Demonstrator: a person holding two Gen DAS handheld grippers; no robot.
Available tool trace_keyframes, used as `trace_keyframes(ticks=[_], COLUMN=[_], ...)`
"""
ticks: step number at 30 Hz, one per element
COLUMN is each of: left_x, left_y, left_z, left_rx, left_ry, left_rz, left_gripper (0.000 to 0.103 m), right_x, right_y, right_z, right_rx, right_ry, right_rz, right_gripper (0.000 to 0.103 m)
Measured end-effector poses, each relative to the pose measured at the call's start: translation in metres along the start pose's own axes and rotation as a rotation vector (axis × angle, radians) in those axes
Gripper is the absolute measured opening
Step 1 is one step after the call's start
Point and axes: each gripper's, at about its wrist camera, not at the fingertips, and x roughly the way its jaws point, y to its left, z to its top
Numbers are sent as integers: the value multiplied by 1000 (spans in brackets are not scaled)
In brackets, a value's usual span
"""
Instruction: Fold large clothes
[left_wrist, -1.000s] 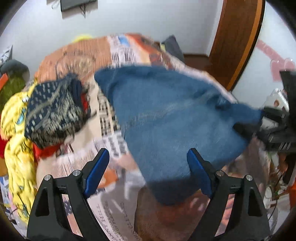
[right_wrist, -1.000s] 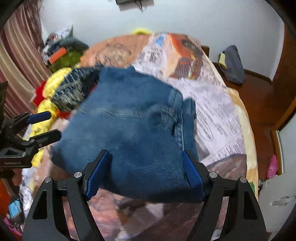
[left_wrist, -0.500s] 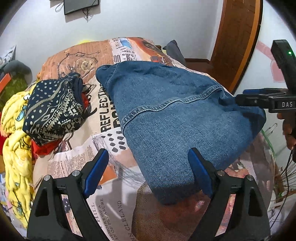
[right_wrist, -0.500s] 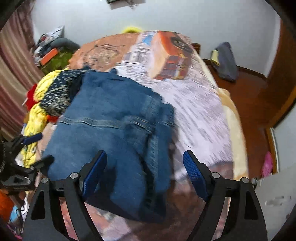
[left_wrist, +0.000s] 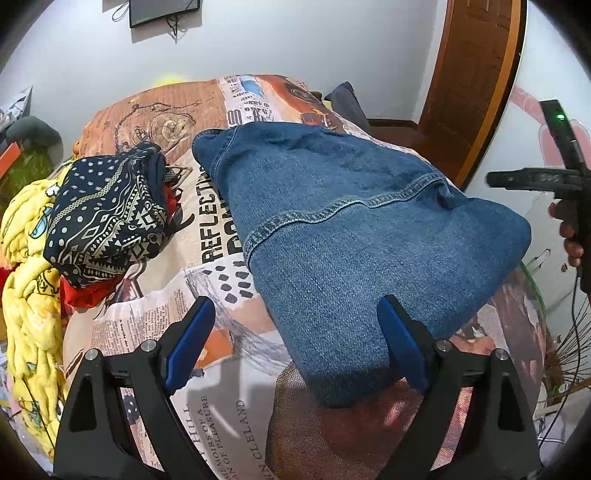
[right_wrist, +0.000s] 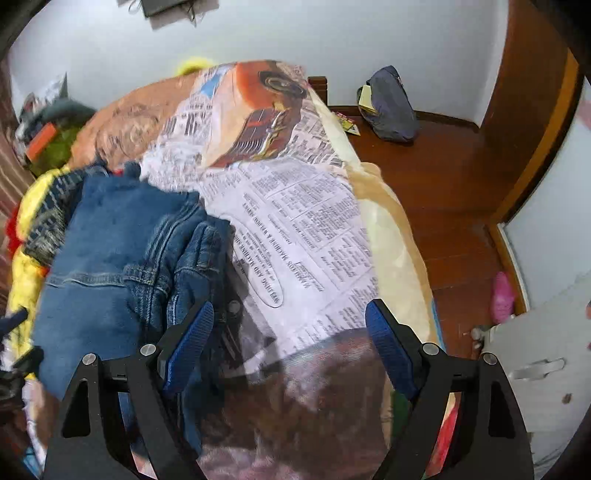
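Left wrist view shows the left tongs (left_wrist: 295, 345) spread wide, gripping nothing, over folded jeans (left_wrist: 354, 236). Right tongs (right_wrist: 286, 347) likewise gape empty. Denim looks heavy and stiff; pinching a thick folded edge seems best.

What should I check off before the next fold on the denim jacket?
1. Left hand-held gripper open and empty: ok.
2. Right hand-held gripper open and empty: ok.
3. Denim jacket lying folded on the bedspread: ok, released by both.
4. Fold tidy: not ok; in the right wrist view the sleeve bunches at the jacket's right edge.
5. Room beside the jacket: ok; bare bedspread separates it from the patterned cloth in the left wrist view.
6. Layers underneath lying flat: cannot tell, hidden.
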Motion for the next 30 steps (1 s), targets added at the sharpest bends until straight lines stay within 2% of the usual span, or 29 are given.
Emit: trace_keyframes(ticks=[2, 5, 8, 10, 15, 19, 22, 26, 30], left_x=[-2, -11, -17, -15, 18, 58, 78, 101, 113], left_y=[0, 7, 26, 41, 74, 79, 82, 84, 70], left_z=[3, 12, 25, 32, 36, 30, 29, 33, 46], left_rx=[5, -8, -64, -123, -303, -397, -472, -534, -478], left_ry=[0, -29, -44, -21, 121, 243, 274, 300, 304], left_rz=[4, 48, 44, 10, -173, -316, -415, -460, -438], left_gripper=[90, 90, 90, 90, 90, 90, 90, 90, 90], right_x=[-13, -23, -20, -13, 24, 56, 76, 92, 110], right_y=[-3, 12, 33, 48, 63, 62, 55, 47, 43], right_z=[-2, -5, -5, -4, -2, -1, 1, 5, 12], right_rx=[6, -41, -86, -116, -113, -90, -61, -18, 34], right_ry=[-22, -44, -32, -6, 108, 205, 273, 327, 383], right_rz=[25, 52, 105, 168, 283, 290, 323, 376, 465], right_gripper=[81, 83, 83, 83, 83, 83, 83, 83, 84])
